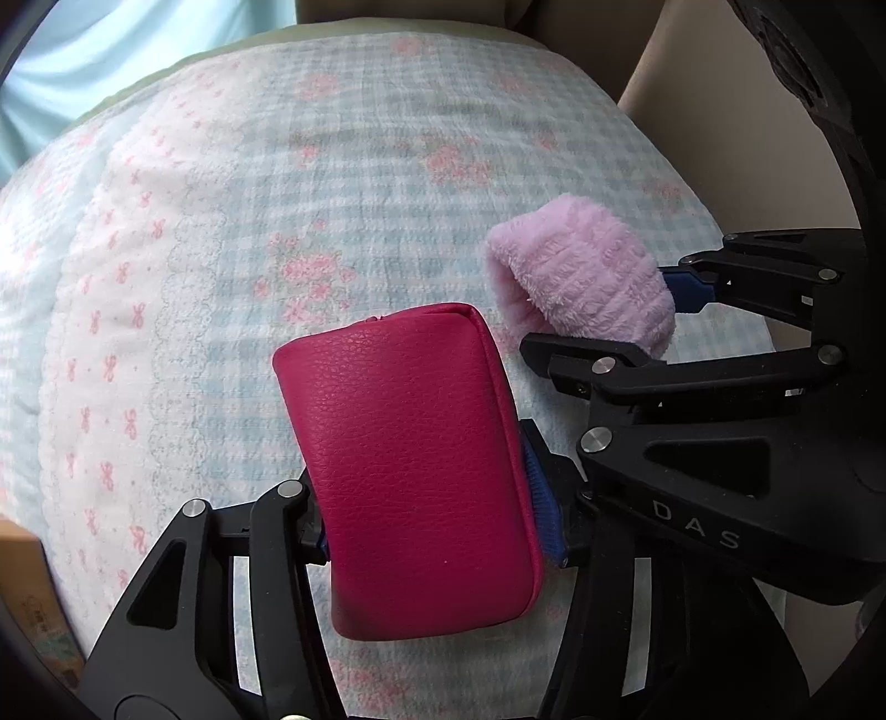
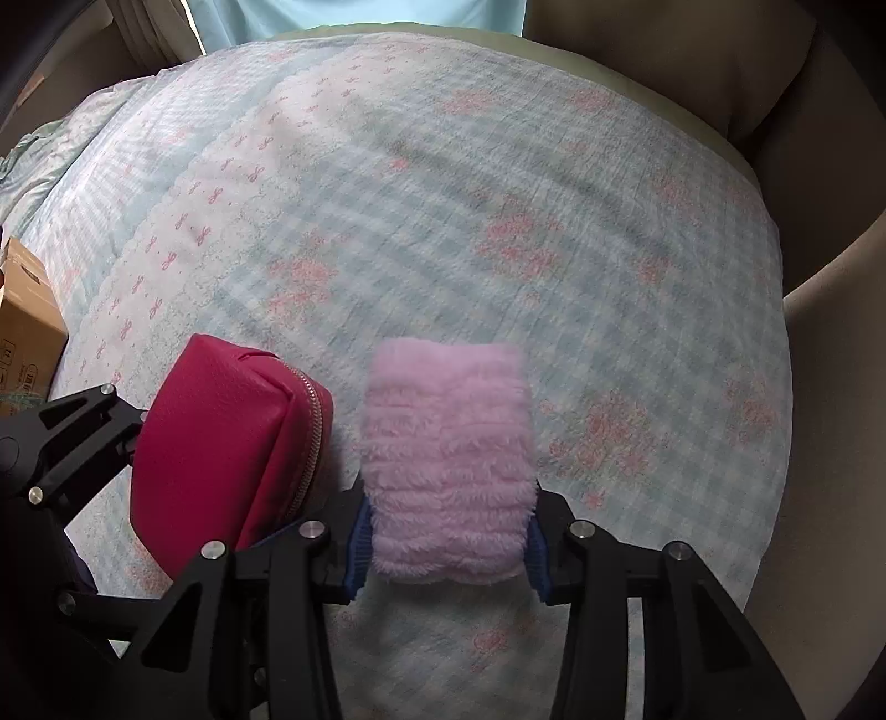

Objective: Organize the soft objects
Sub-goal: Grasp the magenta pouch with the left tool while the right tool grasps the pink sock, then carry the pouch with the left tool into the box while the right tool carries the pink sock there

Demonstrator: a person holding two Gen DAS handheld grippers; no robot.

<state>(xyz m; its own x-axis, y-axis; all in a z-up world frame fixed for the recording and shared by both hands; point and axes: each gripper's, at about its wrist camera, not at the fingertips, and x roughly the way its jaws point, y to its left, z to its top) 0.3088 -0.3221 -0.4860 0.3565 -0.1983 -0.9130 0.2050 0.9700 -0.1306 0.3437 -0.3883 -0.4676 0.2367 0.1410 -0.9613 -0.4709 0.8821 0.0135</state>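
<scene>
Red leather pouch (image 1: pixel 410 471) sits clamped in the left gripper (image 1: pixel 437 531) and the fluffy pink cloth (image 2: pixel 448 471) in the right gripper (image 2: pixel 448 545), both near the bedspread's (image 2: pixel 498 221) front edge, so squeeze firmly and lift straight, keeping them apart.

Under me lies a quilted bedspread (image 2: pixel 498 232) in pale blue check, with pink flower sprays and a white band dotted with small pink bows. At its left edge I see a brown cardboard box (image 2: pixel 27 327) with print on its side. Beyond the far edge hangs a light blue curtain (image 2: pixel 360 14), and beige upholstery (image 2: pixel 803 138) curves round the right side.
</scene>
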